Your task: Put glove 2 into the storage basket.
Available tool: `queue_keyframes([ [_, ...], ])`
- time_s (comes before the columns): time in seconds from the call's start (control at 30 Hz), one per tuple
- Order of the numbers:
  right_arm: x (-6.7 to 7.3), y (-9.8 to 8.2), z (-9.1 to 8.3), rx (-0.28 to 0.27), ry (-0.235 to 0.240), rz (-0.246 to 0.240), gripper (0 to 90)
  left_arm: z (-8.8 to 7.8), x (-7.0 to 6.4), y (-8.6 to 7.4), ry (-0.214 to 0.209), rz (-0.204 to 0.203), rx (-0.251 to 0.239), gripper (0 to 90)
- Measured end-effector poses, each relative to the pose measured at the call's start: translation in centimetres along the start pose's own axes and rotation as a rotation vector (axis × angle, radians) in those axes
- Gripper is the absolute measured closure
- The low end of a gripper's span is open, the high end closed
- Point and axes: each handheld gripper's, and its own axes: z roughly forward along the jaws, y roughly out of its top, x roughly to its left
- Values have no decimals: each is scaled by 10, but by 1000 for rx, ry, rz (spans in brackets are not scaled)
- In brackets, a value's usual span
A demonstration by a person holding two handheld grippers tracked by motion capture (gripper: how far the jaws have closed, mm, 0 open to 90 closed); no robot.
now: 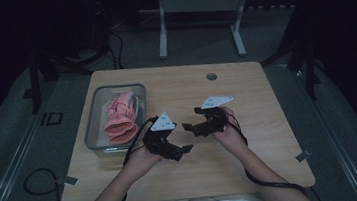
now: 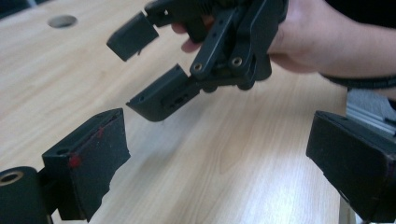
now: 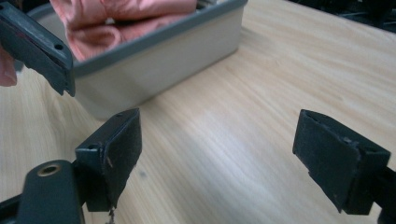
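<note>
Both tools hung over the bare middle of the light wooden table (image 1: pixel 251 138) with nothing between their jaws. The left black two-jaw gripper (image 1: pixel 184 150) had its jaws spread wide, aimed toward the person's right, and in the left gripper view its pads (image 2: pixel 93 158) framed only wood grain and the other tool. The right black two-jaw gripper (image 1: pixel 189 127) was also wide open, jaws aimed left toward the bin; the right gripper view showed its pads (image 3: pixel 116 149) well apart over bare table. The two tips sat near each other but apart — likely a neutral, ready pose held off the surface so neither jaw dragged on the wood. The thing closest to the work was the pink folded cloth (image 1: pixel 120 119), bunched inside the grey rectangular plastic bin (image 1: pixel 93 119) at the table's left side, just beside the left hand (image 1: pixel 140 160). It lay loose and untouched, and in the right gripper view it rose above the bin's rim (image 3: pixel 154 42). Judging from that, the bin kept the soft piece gathered in one spot for an easy reach — the cloth probably would sag and shift when pinched. A round cable hole (image 1: pixel 211 76) sat at the far edge, well apart from everything.
</note>
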Motion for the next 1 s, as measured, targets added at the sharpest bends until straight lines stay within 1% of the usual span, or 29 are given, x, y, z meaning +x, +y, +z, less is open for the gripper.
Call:
queue_keyframes([
  [0.03,0,-2,0,1,2,-4,157,5,-1,-4,-15,-7,5,49],
  [0.07,-1,-7,-2,12,3,-7,157,7,-1,-5,-23,-4,15,50],
  [0.1,-1,-10,-3,16,2,-12,157,10,-2,-7,-27,-10,17,49],
  [0.27,-3,-25,-8,34,5,-24,156,23,-6,-16,-60,16,39,49],
  [0.37,-4,-34,-11,42,5,-26,157,34,-8,-22,-98,16,66,49],
  [0.43,-4,-41,-13,47,6,-29,156,41,-11,-27,-112,51,84,49],
  [0.53,-5,-49,-17,40,9,-31,156,49,-14,-33,-140,75,104,50],
  [0.57,-5,-49,-17,40,9,-31,156,49,-14,-33,-140,75,104,50],
  [0.6,-4,-56,-20,41,17,-33,156,54,-18,-36,-140,105,120,50],
  [0.63,-5,-58,-20,42,17,-33,156,56,-19,-37,-142,115,120,50],
  [0.7,-5,-63,-21,51,19,-28,156,60,-21,-40,-148,127,123,50],
  [0.77,-5,-69,-22,64,8,-28,156,63,-22,-42,-145,142,118,50],
  [0.83,-5,-75,-23,69,10,-19,156,66,-23,-45,-142,141,110,49],
  [0.87,-5,-77,-23,76,8,-22,156,67,-22,-47,-148,137,103,50],
  [0.93,-4,-82,-25,85,10,-21,154,67,-22,-47,-147,131,103,50],
  [1.0,-3,-85,-27,90,7,-24,150,67,-21,-50,-126,141,98,50],
])
